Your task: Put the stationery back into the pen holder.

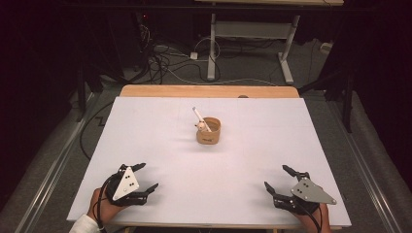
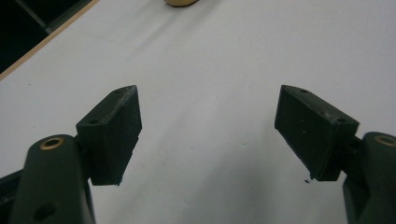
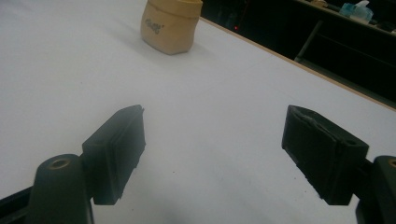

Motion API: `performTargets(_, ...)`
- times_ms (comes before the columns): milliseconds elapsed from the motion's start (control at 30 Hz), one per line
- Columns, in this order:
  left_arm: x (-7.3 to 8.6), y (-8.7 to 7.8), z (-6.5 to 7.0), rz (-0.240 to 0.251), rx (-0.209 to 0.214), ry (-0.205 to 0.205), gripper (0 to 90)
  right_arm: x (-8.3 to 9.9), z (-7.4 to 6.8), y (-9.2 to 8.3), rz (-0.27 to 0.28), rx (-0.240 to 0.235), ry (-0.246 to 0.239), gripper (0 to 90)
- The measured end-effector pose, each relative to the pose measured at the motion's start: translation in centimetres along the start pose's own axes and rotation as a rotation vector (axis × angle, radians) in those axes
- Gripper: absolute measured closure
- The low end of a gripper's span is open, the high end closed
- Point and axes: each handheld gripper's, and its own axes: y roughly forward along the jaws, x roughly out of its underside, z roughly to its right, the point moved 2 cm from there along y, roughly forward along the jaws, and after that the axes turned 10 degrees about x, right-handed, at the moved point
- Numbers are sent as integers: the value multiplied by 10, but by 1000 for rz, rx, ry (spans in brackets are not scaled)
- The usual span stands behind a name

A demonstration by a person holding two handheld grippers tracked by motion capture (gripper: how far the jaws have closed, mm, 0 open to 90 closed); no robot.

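Note:
A small tan cup (image 1: 209,131) stands near the middle of the white table top (image 1: 160,131), with a white stick (image 1: 199,118) leaning out of it toward the back left. The same cup (image 3: 170,25) appears far ahead in the right gripper view, and its base (image 2: 181,2) peeks in at the top edge of the left gripper view. My left gripper (image 1: 145,177) rests open near the front left of the table, well short of the cup. My right gripper (image 1: 276,178) rests open at the front right. Nothing lies between either pair of jaws.
A wooden table edge (image 1: 209,91) shows behind the white top. Beyond it are the legs of another desk (image 1: 212,48) and loose cables (image 1: 165,63) on the floor. Dark surroundings flank both sides.

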Motion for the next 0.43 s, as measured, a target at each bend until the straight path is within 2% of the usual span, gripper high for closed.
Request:
performTargets(133,0,0,-1,-2,-2,-6,223,-1,2,-1,10,-2,15,231)
performTargets(200,1,-1,-3,2,-4,-21,223,-2,3,0,11,-5,24,230)
performTargets(433,1,0,-9,13,-6,-47,223,-2,5,-1,9,6,21,222)
